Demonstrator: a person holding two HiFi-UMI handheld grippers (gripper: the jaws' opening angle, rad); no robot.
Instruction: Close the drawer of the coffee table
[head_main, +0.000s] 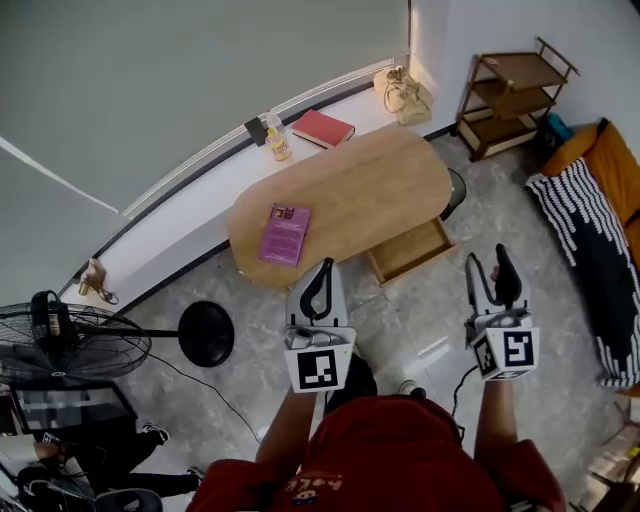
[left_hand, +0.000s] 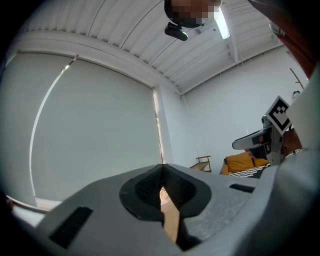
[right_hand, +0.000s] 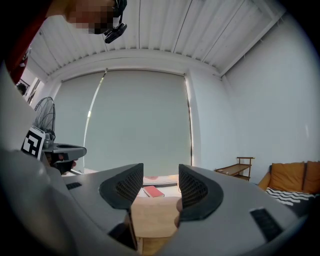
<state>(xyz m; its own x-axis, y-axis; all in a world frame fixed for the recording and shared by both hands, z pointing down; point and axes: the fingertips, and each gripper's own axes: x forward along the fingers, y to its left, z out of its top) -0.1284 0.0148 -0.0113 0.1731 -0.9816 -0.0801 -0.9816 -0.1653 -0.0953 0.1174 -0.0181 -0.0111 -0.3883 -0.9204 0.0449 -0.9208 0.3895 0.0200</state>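
Drawer (head_main: 410, 250): pulled out of the oval bench (head_main: 360, 190), ahead of both claws and between them, its front lying crosswise to them.
Right claw (head_main: 489, 268): spread, empty; seemingly the nearer, drawer ahead to its left.
Left claw (head_main: 324, 272): pressed together, empty; drawer ahead to its right.
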